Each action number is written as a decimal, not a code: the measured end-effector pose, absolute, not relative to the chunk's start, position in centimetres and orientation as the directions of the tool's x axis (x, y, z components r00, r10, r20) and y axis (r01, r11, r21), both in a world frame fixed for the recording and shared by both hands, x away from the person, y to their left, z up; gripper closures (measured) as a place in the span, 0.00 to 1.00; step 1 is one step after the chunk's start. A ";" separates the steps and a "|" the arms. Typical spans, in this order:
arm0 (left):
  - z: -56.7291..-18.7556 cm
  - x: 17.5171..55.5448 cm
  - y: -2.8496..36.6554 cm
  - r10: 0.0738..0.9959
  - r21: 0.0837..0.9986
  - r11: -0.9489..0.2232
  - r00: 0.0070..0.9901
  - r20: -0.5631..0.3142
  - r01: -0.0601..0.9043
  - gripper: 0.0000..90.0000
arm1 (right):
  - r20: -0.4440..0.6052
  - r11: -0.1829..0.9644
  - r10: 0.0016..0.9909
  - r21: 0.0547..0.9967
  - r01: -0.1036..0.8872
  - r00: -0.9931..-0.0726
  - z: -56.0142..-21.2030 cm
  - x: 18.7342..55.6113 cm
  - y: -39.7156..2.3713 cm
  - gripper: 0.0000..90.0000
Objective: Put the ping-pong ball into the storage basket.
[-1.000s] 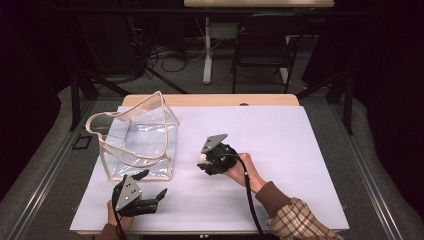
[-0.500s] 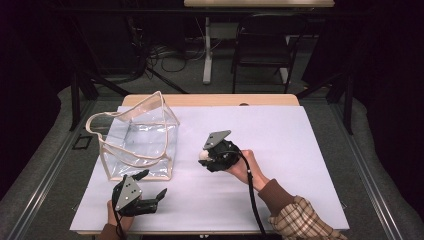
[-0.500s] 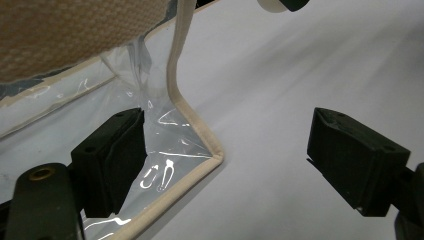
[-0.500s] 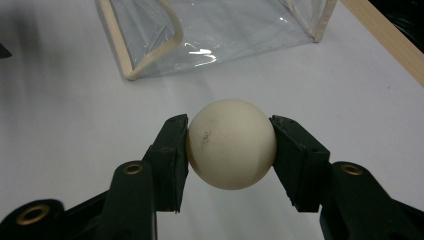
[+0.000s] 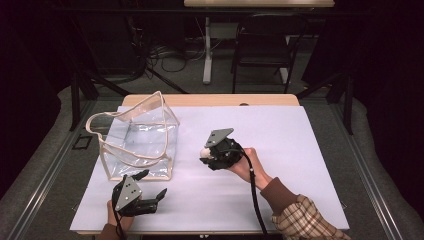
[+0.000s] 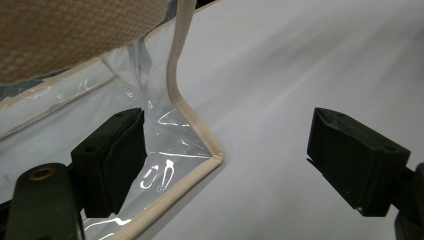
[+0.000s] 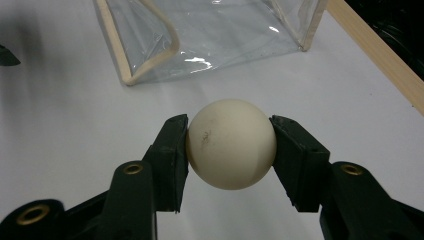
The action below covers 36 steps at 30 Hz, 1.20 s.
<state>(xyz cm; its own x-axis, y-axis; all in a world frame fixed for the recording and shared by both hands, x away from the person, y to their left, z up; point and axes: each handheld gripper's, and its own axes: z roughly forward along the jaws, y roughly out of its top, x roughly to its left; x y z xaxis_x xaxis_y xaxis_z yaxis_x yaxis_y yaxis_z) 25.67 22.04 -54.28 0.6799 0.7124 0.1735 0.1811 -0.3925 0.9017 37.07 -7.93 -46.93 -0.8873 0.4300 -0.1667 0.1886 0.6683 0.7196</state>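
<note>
Ball (image 7: 231, 143) clamped in right claw (image 7: 230, 150): lift above bag (image 5: 137, 140) rim, upper left, before releasing; left claw (image 6: 225, 165) wide.

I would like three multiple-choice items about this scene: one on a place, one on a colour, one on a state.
1. Where does the clear bag stand on the table?
A. left side
B. right side
C. off the table

2. What colour is the ball?
A. red
B. cream white
C. blue

3. How is the left gripper?
A. shut on the ball
B. shut on the bag's strap
C. open

Answers:
1. A: the high view shows the bag left of the right gripper.
2. B: the right gripper view shows it pale cream.
3. C: its fingers stand wide apart at the bag's corner.
</note>
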 end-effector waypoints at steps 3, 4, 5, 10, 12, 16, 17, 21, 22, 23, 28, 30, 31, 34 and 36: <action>-54.3 25.7 22.0 0.713 0.902 -0.392 0.679 0.173 0.181 0.18 | -0.176 0.669 0.430 0.721 0.182 -0.886 -46.5 36.9 -8.0 0.56; -54.3 25.7 22.1 0.713 0.901 -0.393 0.679 0.175 0.181 0.18 | -0.176 0.669 0.430 0.721 0.182 -0.886 -46.5 36.9 -8.0 0.56; -54.3 25.7 22.0 0.713 0.902 -0.392 0.679 0.174 0.181 0.18 | -0.176 0.669 0.427 0.721 0.180 -0.887 -46.4 36.9 -8.0 0.56; -54.3 25.6 22.0 0.714 0.904 -0.388 0.679 0.171 0.180 0.18 | -0.187 0.667 0.429 0.726 0.170 -0.884 -45.7 36.7 -8.2 0.56; -54.3 25.7 22.0 0.714 0.904 -0.389 0.679 0.171 0.181 0.18 | -0.191 0.668 0.431 0.724 0.170 -0.882 -45.7 36.7 -8.3 0.56; -54.3 25.7 22.0 0.712 0.902 -0.393 0.680 0.174 0.180 0.18 | -0.196 0.667 0.432 0.726 0.165 -0.880 -45.3 36.6 -8.5 0.56; -54.3 25.7 22.0 0.713 0.902 -0.393 0.680 0.174 0.180 0.18 | -0.199 0.669 0.431 0.726 0.163 -0.880 -45.1 36.7 -8.5 0.57; -54.3 25.7 22.0 0.713 0.902 -0.393 0.679 0.175 0.181 0.18 | -0.199 0.659 0.433 0.735 0.158 -0.879 -44.8 36.7 -8.7 0.57; -54.3 25.7 22.0 0.713 0.901 -0.393 0.679 0.174 0.181 0.18 | -0.201 0.659 0.434 0.735 0.158 -0.878 -44.5 36.6 -8.7 0.57; -54.3 25.7 22.0 0.712 0.901 -0.394 0.680 0.175 0.181 0.18 | -0.202 0.656 0.435 0.739 0.155 -0.877 -44.4 36.6 -8.7 0.57; -54.3 25.6 22.0 0.714 0.903 -0.389 0.678 0.172 0.181 0.18 | -0.207 0.651 0.435 0.744 0.147 -0.876 -43.8 36.5 -8.8 0.57; -54.3 25.6 22.0 0.714 0.903 -0.389 0.679 0.172 0.180 0.18 | -0.212 0.651 0.436 0.745 0.144 -0.874 -43.6 36.4 -8.9 0.57; -54.3 25.6 22.0 0.714 0.904 -0.389 0.679 0.171 0.181 0.18 | -0.210 0.648 0.439 0.747 0.146 -0.874 -43.6 36.4 -8.9 0.57; -54.3 25.7 22.0 0.713 0.904 -0.389 0.680 0.171 0.180 0.18 | -0.213 0.648 0.445 0.747 0.149 -0.870 -43.2 36.4 -9.1 0.57; -54.3 25.6 22.0 0.712 0.904 -0.389 0.681 0.171 0.180 0.18 | -0.217 0.648 0.445 0.748 0.145 -0.869 -43.1 36.4 -9.2 0.57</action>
